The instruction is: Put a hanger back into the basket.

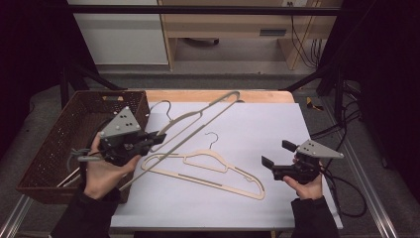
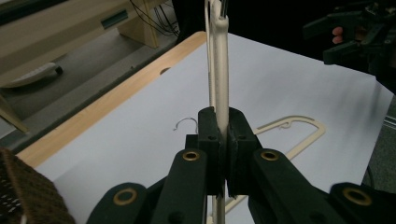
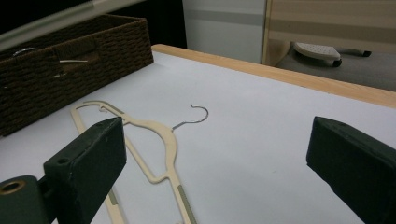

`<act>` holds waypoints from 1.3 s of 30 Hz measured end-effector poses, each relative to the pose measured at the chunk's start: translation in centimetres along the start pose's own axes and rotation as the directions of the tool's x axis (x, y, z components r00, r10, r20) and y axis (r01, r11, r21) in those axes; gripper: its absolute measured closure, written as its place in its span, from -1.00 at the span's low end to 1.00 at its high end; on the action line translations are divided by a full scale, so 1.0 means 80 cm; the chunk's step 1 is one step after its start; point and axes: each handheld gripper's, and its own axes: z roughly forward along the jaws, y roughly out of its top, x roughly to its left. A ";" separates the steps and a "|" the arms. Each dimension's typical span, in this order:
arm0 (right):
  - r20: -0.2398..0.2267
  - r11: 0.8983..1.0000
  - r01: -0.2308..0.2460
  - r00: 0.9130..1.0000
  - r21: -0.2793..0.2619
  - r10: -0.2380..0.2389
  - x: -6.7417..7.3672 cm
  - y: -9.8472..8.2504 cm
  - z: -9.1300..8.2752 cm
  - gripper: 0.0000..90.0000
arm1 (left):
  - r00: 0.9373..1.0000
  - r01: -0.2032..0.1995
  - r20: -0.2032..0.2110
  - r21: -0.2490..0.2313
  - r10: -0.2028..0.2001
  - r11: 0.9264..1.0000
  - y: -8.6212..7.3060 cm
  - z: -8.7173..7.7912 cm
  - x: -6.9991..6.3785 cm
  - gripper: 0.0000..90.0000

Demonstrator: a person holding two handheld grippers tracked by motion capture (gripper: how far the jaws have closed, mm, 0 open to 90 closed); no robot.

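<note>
High view shows the left gripper (image 1: 157, 137) clamped on one bar of a pale hanger (image 1: 208, 113), which is lifted off the white table (image 1: 257, 124) and slants from near the brown woven basket (image 1: 59, 134) at the left up toward the table's far edge. A second hanger (image 1: 208, 168) lies flat on the table in the middle, its wire hook pointing to the far side.

The step in hand appears to be carrying the held hanger over to the basket. To do it well, I would keep the grip firm, since the long hanger could swing or twist in the jaws, raise it enough to clear the basket's rim, and lower it in lengthwise so no corner catches on the weave.

Left hand (image 1: 106, 171) sits at the basket's near right corner, the gripper pointing right and away. Right gripper (image 1: 277, 153) hovers at the right side of the table, pointing left toward the lying hanger, its jaws spread wide with nothing between them.
</note>
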 end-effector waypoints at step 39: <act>0.017 1.000 -0.015 1.000 0.019 0.015 -0.004 -0.003 0.000 -0.93 | 0.949 0.112 -0.307 0.108 -0.074 0.988 -0.130 -0.093 0.183 0.92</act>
